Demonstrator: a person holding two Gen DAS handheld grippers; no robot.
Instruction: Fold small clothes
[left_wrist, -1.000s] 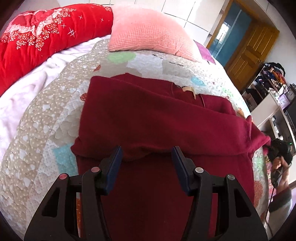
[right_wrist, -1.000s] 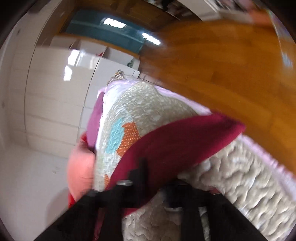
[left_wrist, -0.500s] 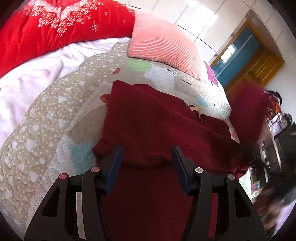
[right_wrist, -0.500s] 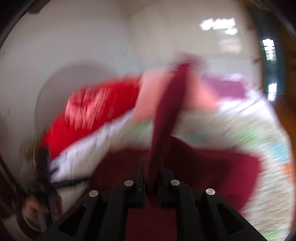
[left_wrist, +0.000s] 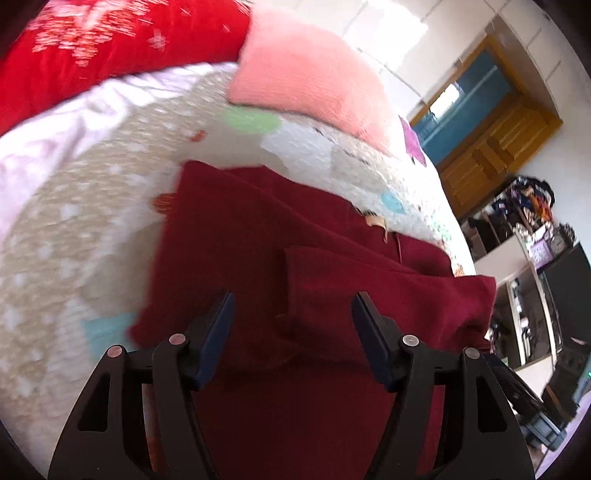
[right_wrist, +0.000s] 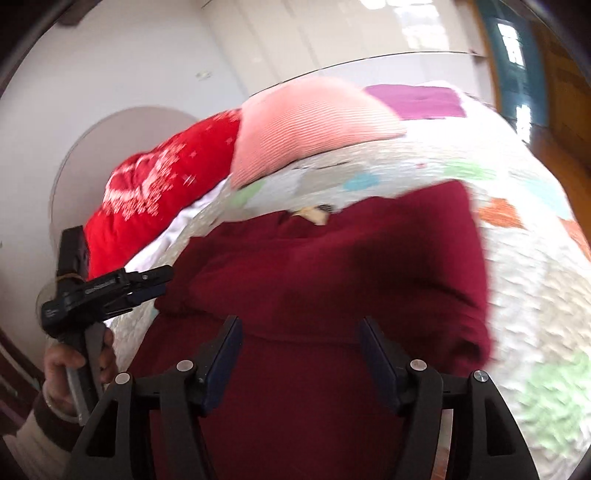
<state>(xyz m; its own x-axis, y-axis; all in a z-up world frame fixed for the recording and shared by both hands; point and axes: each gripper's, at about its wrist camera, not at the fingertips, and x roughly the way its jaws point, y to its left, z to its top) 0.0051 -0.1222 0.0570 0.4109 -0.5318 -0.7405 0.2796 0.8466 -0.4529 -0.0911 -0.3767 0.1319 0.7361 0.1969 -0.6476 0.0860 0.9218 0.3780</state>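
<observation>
A dark red sweater (left_wrist: 295, 280) lies flat on the patchwork quilt (left_wrist: 92, 229), both sleeves folded across its body; it also shows in the right wrist view (right_wrist: 332, 266). A tan neck label (left_wrist: 376, 221) marks the collar at the far side. My left gripper (left_wrist: 291, 314) is open and empty just above the sweater's lower middle. My right gripper (right_wrist: 301, 343) is open and empty above the sweater's lower part. The left gripper (right_wrist: 147, 288) also shows in the right wrist view, held in a hand at the sweater's left edge.
A pink pillow (left_wrist: 310, 81) and a red blanket (left_wrist: 92, 48) lie at the head of the bed. White sheet (left_wrist: 55, 133) shows at left. A wooden door (left_wrist: 491, 147) and cluttered shelves (left_wrist: 517, 221) stand beyond the bed's right edge.
My right gripper carried the right sleeve up and over onto the sweater's body, then let it go and opened. My left gripper stayed open above the sweater, shifting slightly.
</observation>
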